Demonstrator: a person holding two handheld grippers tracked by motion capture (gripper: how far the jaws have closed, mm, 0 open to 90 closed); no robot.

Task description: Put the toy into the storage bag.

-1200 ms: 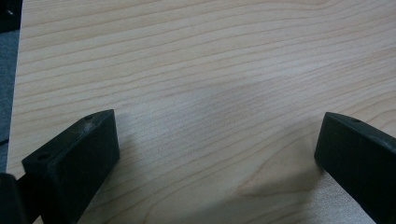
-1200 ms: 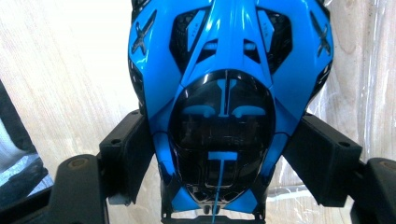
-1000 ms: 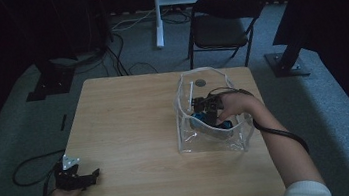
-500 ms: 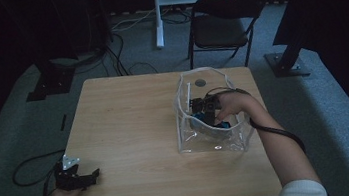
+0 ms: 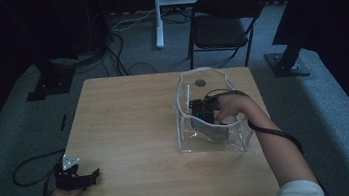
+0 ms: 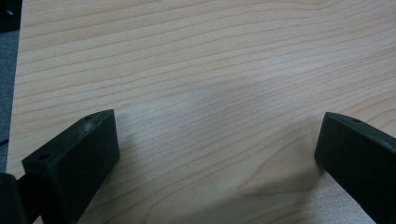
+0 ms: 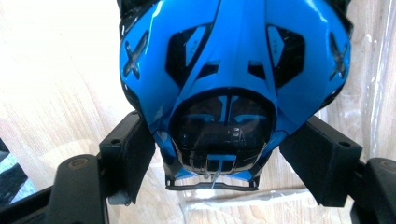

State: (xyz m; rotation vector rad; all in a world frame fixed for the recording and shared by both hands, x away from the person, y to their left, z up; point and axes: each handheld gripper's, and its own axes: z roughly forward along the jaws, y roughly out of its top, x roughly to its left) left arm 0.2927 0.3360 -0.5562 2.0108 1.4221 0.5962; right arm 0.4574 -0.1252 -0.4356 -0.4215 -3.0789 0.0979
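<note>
The right hand-held gripper (image 7: 219, 158) is clamped on a blue and black toy car (image 7: 233, 84): in the right gripper view its two black jaws press against the car's narrow end from either side, and the car's glossy blue body with dark window panels and two X-shaped marks rises above them. In the high view this right hand-held gripper (image 5: 203, 112) sits inside a clear plastic bag (image 5: 213, 141) with a white-trimmed rim, reached in through the open top, with the person's right hand (image 5: 229, 110) behind it and a black cable looping around the forearm. The bag stands on the right half of the wooden table (image 5: 131, 128), near its right edge, and the toy car (image 5: 201, 121) shows as a blue patch within the bag's walls, low and close to the table surface.

The left hand-held gripper (image 5: 77, 178) rests at the table's near left corner, well apart from the bag, with a grey plate on top and a cable trailing off to the floor. In the left gripper view its jaws stand wide apart over bare wood grain (image 6: 210, 84) with nothing between them.

Beyond the table a black folding chair (image 5: 221, 24) stands on the grey carpet.
</note>
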